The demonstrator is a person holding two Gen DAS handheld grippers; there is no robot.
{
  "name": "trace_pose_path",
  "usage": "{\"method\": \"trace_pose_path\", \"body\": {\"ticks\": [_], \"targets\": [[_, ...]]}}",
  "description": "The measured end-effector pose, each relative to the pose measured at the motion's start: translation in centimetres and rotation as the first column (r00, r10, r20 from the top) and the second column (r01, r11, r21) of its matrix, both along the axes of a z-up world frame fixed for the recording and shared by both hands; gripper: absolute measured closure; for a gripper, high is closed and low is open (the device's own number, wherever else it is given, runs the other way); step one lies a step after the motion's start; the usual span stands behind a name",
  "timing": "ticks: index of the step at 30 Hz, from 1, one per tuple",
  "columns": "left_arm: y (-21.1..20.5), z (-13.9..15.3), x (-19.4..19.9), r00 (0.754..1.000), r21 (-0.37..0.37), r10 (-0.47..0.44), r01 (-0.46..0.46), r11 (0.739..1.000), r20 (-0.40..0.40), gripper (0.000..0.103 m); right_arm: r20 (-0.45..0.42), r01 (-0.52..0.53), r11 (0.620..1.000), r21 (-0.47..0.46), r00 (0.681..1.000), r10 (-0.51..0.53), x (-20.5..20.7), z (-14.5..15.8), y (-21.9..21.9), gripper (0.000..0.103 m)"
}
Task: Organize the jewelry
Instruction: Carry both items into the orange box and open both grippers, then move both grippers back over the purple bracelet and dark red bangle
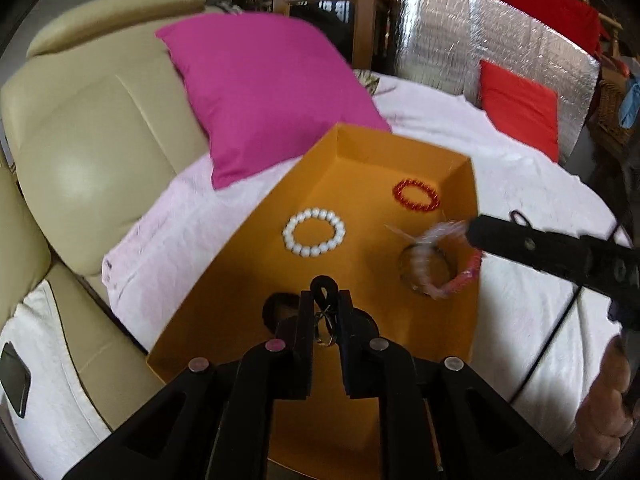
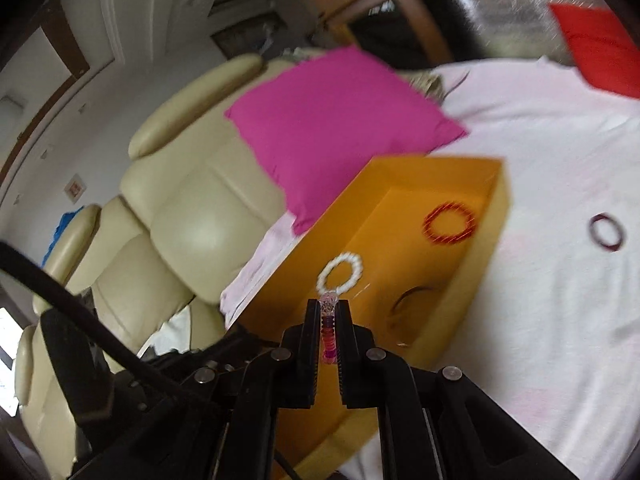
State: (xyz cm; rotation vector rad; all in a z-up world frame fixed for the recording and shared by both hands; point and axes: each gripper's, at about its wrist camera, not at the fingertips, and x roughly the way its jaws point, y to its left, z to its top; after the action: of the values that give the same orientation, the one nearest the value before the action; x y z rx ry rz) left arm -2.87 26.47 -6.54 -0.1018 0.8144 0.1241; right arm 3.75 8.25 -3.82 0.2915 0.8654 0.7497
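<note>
An orange tray lies on a white-covered bed, with a white bead bracelet and a red bead bracelet flat on its floor. My left gripper hovers over the tray's near end, shut on a small metal piece with a black loop. From the right, my right gripper reaches over the tray's right side. In its own view the right gripper is shut on a pink and clear bead bracelet, which dangles blurred above the tray.
A dark maroon bracelet lies on the white cover right of the tray. A magenta pillow touches the tray's far left corner. A cream armchair stands left, a red cushion far right. A hand holds the right gripper.
</note>
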Motion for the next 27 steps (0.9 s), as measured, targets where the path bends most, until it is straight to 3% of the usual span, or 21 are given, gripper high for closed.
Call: {"method": "trace_pose_path", "body": {"ticks": [5,11,15,19,27], "targets": [[1.1,-0.8,-0.3,0.999,0.003,0.023,-0.023,1.000,-0.033,0.087,-0.061,0.014,0.995,0.100,0.998,-0.008,1.9,-1.2,0.3,0.091],[1.6,-1.0,-0.3,0.998,-0.004,0.041,-0.041,0.999,-0.045,0.084,-0.068,0.088,0.992,0.087,0.994,-0.082,3.0,-1.2,-1.6,0.090],[1.2,-0.5,-0.4,0.999,-0.004,0.037,-0.037,0.999,-0.037,0.064,-0.033,0.143,0.989,0.043,0.989,-0.142,3.2,-0.1,-3.8,0.090],[0.2,0.3,-0.1,0.999,-0.014,0.037,-0.037,0.999,-0.029,0.060,-0.009,0.207,0.978,0.025,0.978,-0.206,3.3,1.4,-7.0,0.090],[-6.4,2.2,1.4,0.999,0.025,-0.053,0.053,0.998,-0.009,0.036,-0.028,0.356,0.934,0.020,0.934,-0.355,3.7,2.8,-14.6,0.085]]}}
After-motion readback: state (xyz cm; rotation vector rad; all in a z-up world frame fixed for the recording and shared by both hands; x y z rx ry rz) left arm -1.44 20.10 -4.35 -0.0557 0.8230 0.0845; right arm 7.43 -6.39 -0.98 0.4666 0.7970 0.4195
